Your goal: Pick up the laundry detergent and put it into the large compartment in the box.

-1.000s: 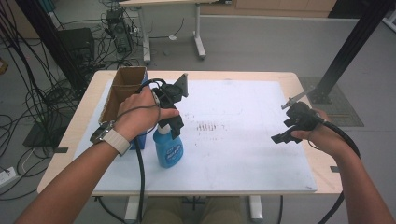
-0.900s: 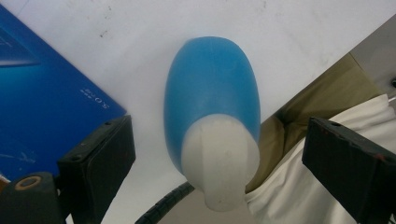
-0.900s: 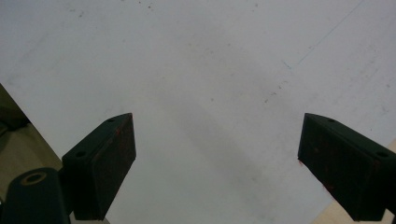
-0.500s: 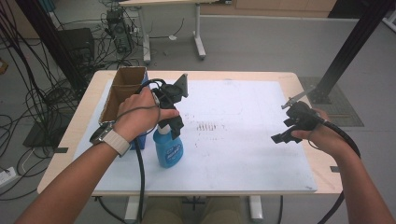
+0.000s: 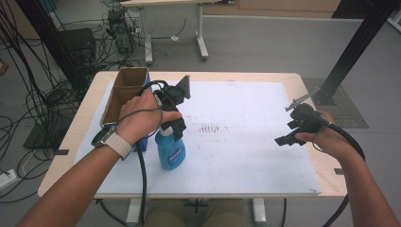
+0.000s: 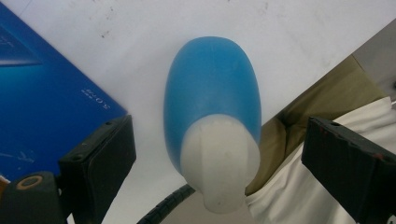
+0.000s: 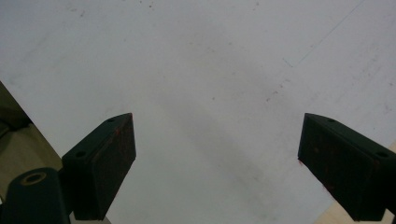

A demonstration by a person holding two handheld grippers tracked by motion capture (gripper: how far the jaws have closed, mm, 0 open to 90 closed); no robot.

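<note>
A blue spray bottle (image 5: 170, 151) with a white top stands upright on the white mat, near its left front. My left gripper (image 5: 172, 128) points down over the bottle's top. In the left gripper view the bottle (image 6: 212, 98) sits between the two black jaws, with a gap on each side and neither pad touching it. That gripper (image 6: 219, 158) is open. My right gripper (image 5: 288, 137) hovers over the right part of the mat. Its jaws (image 7: 217, 163) stand wide apart, with bare white mat between them.
An open cardboard box (image 5: 124, 94) with a blue side (image 6: 46, 93) stands at the table's left edge, just beside the bottle. The white mat (image 5: 246, 142) covers most of the wooden table (image 5: 302, 80). Cables and a desk stand on the floor beyond.
</note>
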